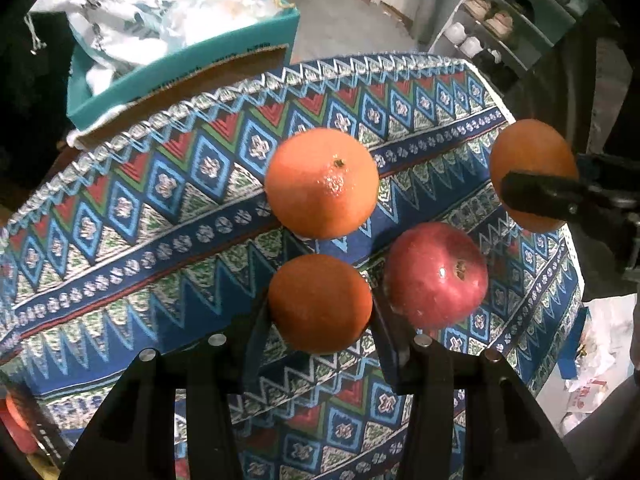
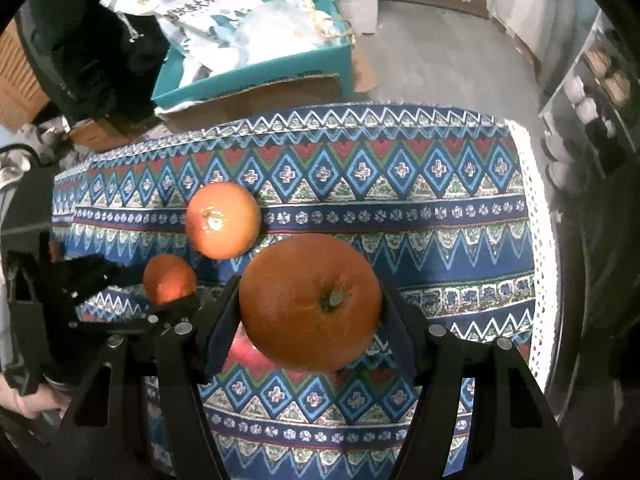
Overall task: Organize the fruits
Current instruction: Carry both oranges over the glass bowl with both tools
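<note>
My left gripper [image 1: 320, 308] is shut on a small orange [image 1: 320, 304], its pads pressing both sides just over the patterned tablecloth [image 1: 140, 220]. A bigger orange [image 1: 322, 182] lies loose on the cloth beyond it, and a red apple [image 1: 436, 274] lies to its right. My right gripper [image 2: 311, 300] is shut on a large orange [image 2: 310, 302], held above the cloth [image 2: 440, 240]. That orange [image 1: 532, 160] shows at the right edge of the left wrist view. The right wrist view also shows the loose orange [image 2: 222, 220], the left gripper [image 2: 160, 292] with its small orange [image 2: 170, 278], and part of the apple [image 2: 244, 350].
Behind the table a teal cardboard box [image 1: 180, 76] holds white bags. A shoe rack [image 1: 500, 20] stands at the back right over grey floor. A plastic bag [image 1: 592, 380] lies on the floor at the right. A person's hand [image 2: 24, 400] grips the left tool.
</note>
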Tool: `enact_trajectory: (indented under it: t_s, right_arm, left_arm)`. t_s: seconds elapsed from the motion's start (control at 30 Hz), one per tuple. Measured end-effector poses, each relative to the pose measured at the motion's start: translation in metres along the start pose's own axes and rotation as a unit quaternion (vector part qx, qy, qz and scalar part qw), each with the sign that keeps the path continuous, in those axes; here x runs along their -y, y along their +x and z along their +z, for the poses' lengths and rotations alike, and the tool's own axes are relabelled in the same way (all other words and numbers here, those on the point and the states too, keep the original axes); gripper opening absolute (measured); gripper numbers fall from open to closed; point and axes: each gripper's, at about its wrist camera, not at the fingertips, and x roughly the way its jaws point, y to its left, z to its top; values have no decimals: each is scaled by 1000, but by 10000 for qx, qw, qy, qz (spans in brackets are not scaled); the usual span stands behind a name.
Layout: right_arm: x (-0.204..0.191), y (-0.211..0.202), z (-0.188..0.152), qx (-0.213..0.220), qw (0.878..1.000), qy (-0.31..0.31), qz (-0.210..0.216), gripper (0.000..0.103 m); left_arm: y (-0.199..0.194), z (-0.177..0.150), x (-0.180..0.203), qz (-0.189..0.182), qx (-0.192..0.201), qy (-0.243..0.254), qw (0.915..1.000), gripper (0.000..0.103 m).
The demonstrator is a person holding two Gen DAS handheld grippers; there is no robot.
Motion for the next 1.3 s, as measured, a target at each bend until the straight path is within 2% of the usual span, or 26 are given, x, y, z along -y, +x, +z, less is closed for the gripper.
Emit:
enact_trajectory:
  t_s: [0.5,1.0,1.3]
  right_arm:
    - [-40,-39,-3,369,9978,-549,34,66]
    - [-115,-72,1,657,9889,-1281,376,66]
    - [-157,-82,-1,728,9825,-1631,536,66]
  left_arm:
    - [-66,-22,-23,213,291,-55,9993,49]
    - [-133,-52,-62,392,561,-353,9970,49]
    - [-167,-77,-76,531,780,-282,9951,49]
